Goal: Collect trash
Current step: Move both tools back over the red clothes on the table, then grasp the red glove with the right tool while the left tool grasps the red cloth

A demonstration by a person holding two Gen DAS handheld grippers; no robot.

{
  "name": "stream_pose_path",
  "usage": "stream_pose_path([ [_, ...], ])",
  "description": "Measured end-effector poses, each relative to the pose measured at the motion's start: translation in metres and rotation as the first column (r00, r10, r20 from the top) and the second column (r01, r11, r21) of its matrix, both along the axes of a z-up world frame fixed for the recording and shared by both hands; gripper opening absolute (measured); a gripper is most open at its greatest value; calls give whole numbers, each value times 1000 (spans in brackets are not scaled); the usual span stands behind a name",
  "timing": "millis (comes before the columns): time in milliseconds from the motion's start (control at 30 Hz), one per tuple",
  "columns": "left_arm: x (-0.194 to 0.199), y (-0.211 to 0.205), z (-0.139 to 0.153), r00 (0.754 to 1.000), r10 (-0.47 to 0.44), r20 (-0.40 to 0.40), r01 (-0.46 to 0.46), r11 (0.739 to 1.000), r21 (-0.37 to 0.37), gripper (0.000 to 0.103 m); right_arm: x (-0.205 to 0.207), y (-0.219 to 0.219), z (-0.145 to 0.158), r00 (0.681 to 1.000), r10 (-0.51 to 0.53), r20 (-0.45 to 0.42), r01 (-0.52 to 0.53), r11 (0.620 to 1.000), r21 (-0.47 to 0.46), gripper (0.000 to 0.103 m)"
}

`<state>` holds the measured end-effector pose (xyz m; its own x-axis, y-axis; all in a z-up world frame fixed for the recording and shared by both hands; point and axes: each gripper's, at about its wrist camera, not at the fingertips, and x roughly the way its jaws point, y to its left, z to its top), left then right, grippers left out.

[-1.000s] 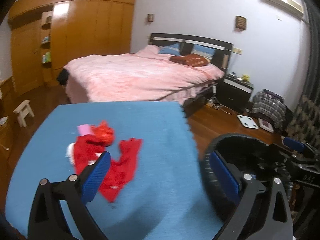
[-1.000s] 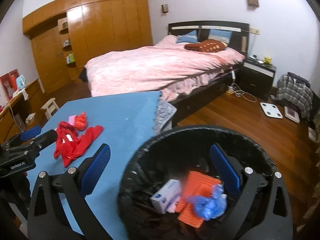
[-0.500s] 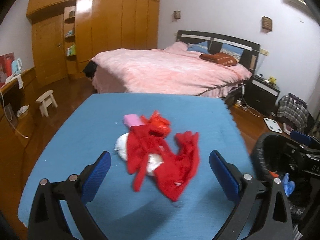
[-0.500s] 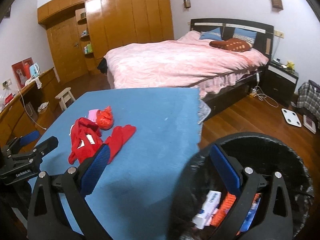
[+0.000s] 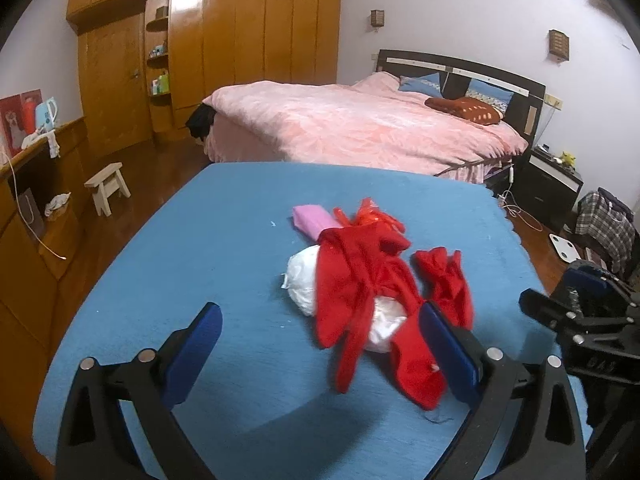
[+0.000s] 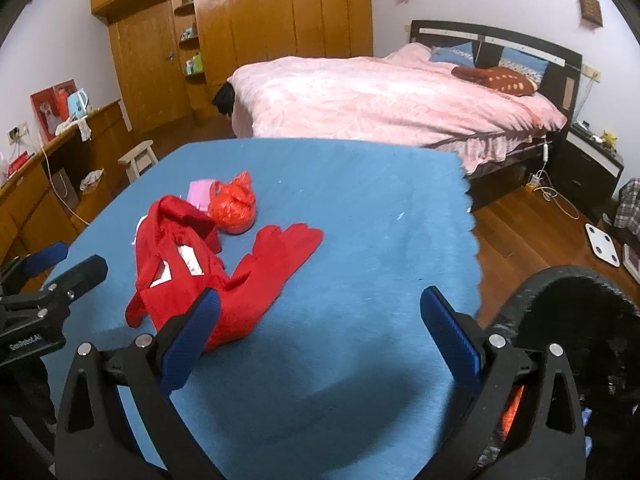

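Observation:
A blue table [image 5: 224, 264] [image 6: 360, 208] carries a heap of trash. In the heap lie a red cloth [image 5: 360, 280] [image 6: 188, 272], a white crumpled wad [image 5: 304, 280] partly under it, a crumpled red plastic bag [image 5: 372, 218] [image 6: 234, 206] and a pink packet [image 5: 312, 218] [image 6: 199, 193]. My left gripper [image 5: 320, 344] hovers open just in front of the heap, its right finger over the cloth's near end. My right gripper [image 6: 320, 332] is open above the table's right part, empty. A black-lined trash bin [image 6: 568, 320] stands at the table's right edge, with orange scraps inside.
A pink bed [image 5: 360, 128] stands behind the table, with a black nightstand [image 5: 552, 184] to its right. A small wooden stool [image 5: 108, 184] and a wooden counter [image 5: 28, 184] are on the left. White bathroom scales [image 6: 604, 244] lie on the wooden floor.
Both grippers have swung left from the bin toward the heap. The left one now faces the red cloth closely; the bin has slid to the right edge of the right view.

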<state>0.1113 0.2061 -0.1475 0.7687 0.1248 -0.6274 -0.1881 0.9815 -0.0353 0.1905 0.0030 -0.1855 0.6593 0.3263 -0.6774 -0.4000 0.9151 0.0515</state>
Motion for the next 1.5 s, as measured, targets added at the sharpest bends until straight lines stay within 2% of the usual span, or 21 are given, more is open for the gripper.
stream_pose_path([
  [233,5,14,-10,1000,10,-5,-10,1000,-3,96,10,19,-19,999,27,-32,-28,999,-17,97],
  [400,8,19,-14,1000,20,-8,-20,1000,-12,95,16,29,-31,996,53,-72,-55,998,-25,82],
  [533,10,20,-15,1000,19,-8,-19,1000,-17,95,18,36,-37,991,78,-104,-81,996,-26,76],
  [600,11,19,-16,1000,19,-7,-19,1000,-22,95,20,40,-41,986,102,-133,-106,994,-21,63],
  [633,12,19,-16,1000,18,-8,-19,1000,-25,94,20,42,-43,983,110,-144,-114,993,-16,60],
  [700,13,19,-17,1000,14,-10,-14,999,-31,91,21,43,-45,977,131,-168,-133,991,-1,45],
  [733,14,18,-17,1000,12,-11,-12,999,-31,91,20,44,-46,975,139,-173,-141,990,3,41],
  [867,17,14,-17,1000,-2,-12,2,999,-38,89,18,46,-45,969,167,-183,-167,986,18,15],
  [900,19,12,-16,1000,-7,-12,6,999,-40,87,17,45,-44,967,172,-185,-171,985,24,12],
  [1133,27,-4,-12,999,-37,1,37,998,-45,82,18,27,-26,977,152,-152,-145,988,53,10],
  [1233,34,-11,-12,999,-51,-3,51,998,-45,77,22,15,-18,983,122,-137,-115,992,60,10],
  [1500,52,-19,-16,999,-48,-11,48,998,-44,66,27,3,-14,987,101,-127,-92,993,74,10],
])
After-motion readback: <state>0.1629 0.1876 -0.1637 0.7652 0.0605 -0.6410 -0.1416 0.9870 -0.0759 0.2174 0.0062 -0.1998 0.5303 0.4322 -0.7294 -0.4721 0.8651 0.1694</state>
